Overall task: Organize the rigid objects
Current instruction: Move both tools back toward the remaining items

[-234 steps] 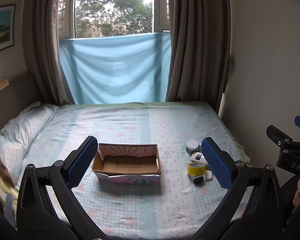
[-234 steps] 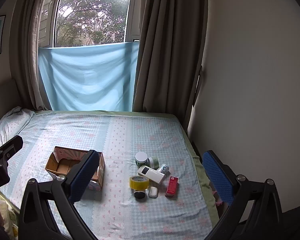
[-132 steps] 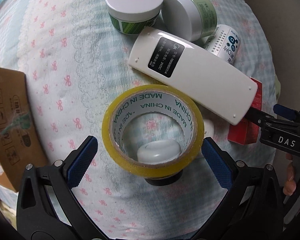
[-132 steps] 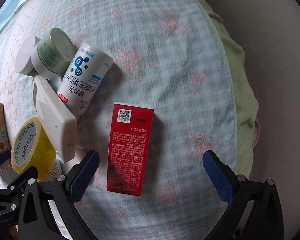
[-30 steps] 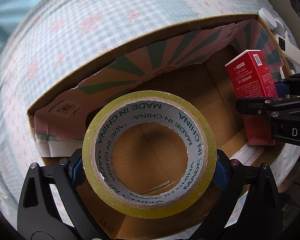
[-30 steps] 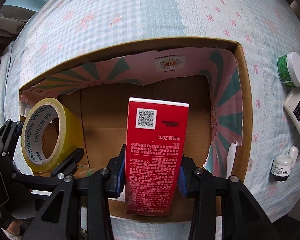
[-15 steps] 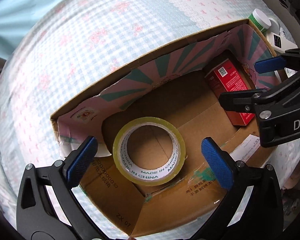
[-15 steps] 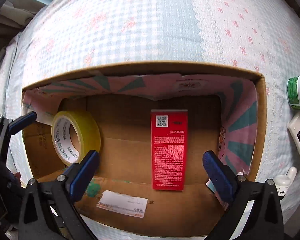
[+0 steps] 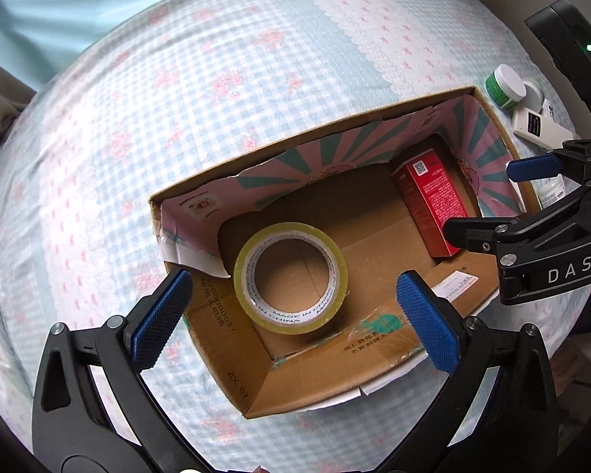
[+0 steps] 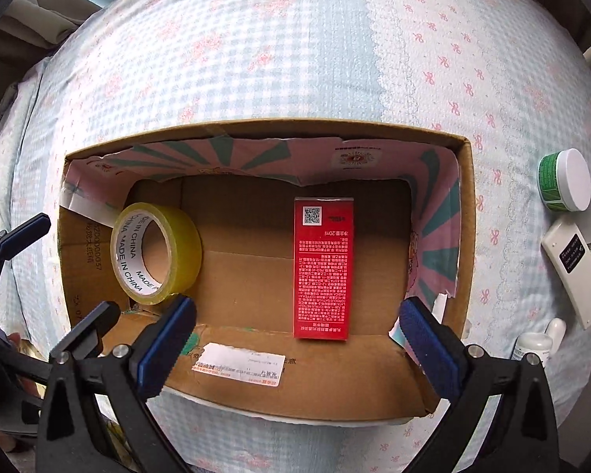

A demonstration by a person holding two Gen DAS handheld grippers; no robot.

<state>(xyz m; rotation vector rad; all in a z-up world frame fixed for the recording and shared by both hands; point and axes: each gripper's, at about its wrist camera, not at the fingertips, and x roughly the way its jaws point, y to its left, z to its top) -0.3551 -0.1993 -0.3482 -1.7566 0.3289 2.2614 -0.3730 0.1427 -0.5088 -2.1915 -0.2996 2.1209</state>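
**Both items dropped in box, both claws now wide & empty**

Left claw (image 9: 291, 307): 1 sec ago its blue pads clamped the yellow tape roll (image 9: 290, 278); now jaws stand wide, nothing gripped. Roll lies flat on the floor of the cardboard box (image 9: 232, 370), left half, directly below & between the left pads but clear of both. It also looks smaller in the left wrist view than half a sec ago, w/ more box rim & checked bedsheet (image 9: 177, 118) showing, so the claw has pulled up & away.

Right claw (image 10: 297, 325): 1 sec ago it pinched the red carton (image 10: 322, 268); now jaws wide, empty. Carton lies flat on the box floor, right half, long side running away from the claw, just ahead of the gap between the pads, touching neither. Roll sits to the left of the left pad in this view, well apart from the carton. More of the box shows than before here too.

Right of the right claw, outside the box on the sheet: green jar w/ white lid (image 10: 565, 185), white remote (image 10: 575, 272), small white bottle (image 10: 534, 345). Same spots as half a sec ago.
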